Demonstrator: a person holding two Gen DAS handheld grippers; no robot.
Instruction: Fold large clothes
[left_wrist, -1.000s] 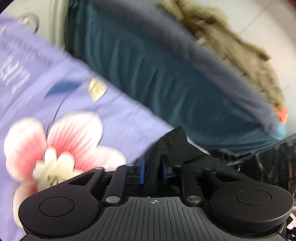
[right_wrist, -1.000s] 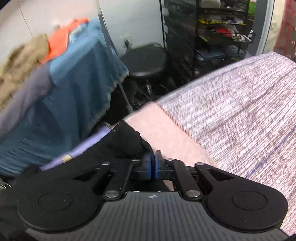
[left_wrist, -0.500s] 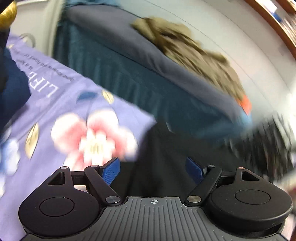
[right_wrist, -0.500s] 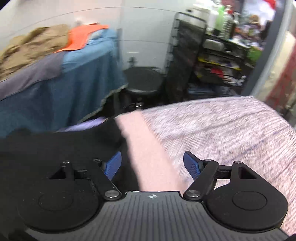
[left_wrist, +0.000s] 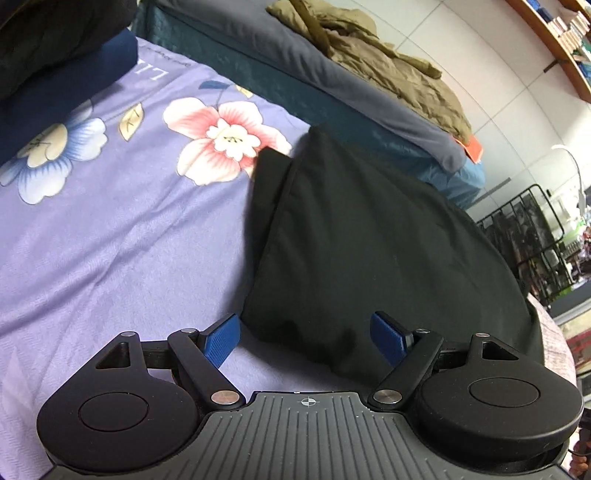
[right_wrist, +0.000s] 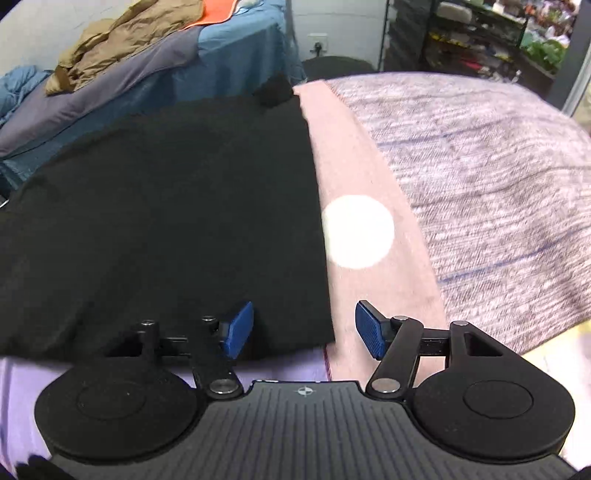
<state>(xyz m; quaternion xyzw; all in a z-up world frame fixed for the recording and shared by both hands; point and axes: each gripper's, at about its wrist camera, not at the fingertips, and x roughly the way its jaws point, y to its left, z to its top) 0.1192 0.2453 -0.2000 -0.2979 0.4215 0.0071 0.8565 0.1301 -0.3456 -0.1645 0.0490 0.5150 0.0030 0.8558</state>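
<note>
A: Both grippers have let go since a second ago. Back then each pinched a bunch of the black garment (left_wrist: 373, 236); it now lies flat and folded on the lilac floral sheet (left_wrist: 122, 229), filling the centre and right of the left wrist view.

B: And the left gripper (left_wrist: 306, 334)?

A: Its jaws have just been opening and stand wide. The blue pads (left_wrist: 221, 338) flank the garment's near edge at the lower middle of the frame, and neither one touches the cloth.

B: The right gripper (right_wrist: 303, 328)?

A: Its jaws sprang apart, then came in a little, and are still open. Its left pad hangs over the garment's near right corner, its right pad over a pink blanket (right_wrist: 369, 273) just beside the cloth. No pad presses on anything.

B: Any writing?

A: At the upper left of the left wrist view, pale letters are printed on the sheet beside a navy cushion (left_wrist: 62, 88). They look like "LI", upside down, with a line of small text too fine to read.

B: Behind it?

A: A second bed in teal and grey bedding (left_wrist: 332, 85), with a crumpled khaki coat (left_wrist: 391, 62) on top, along the upper edge.
</note>
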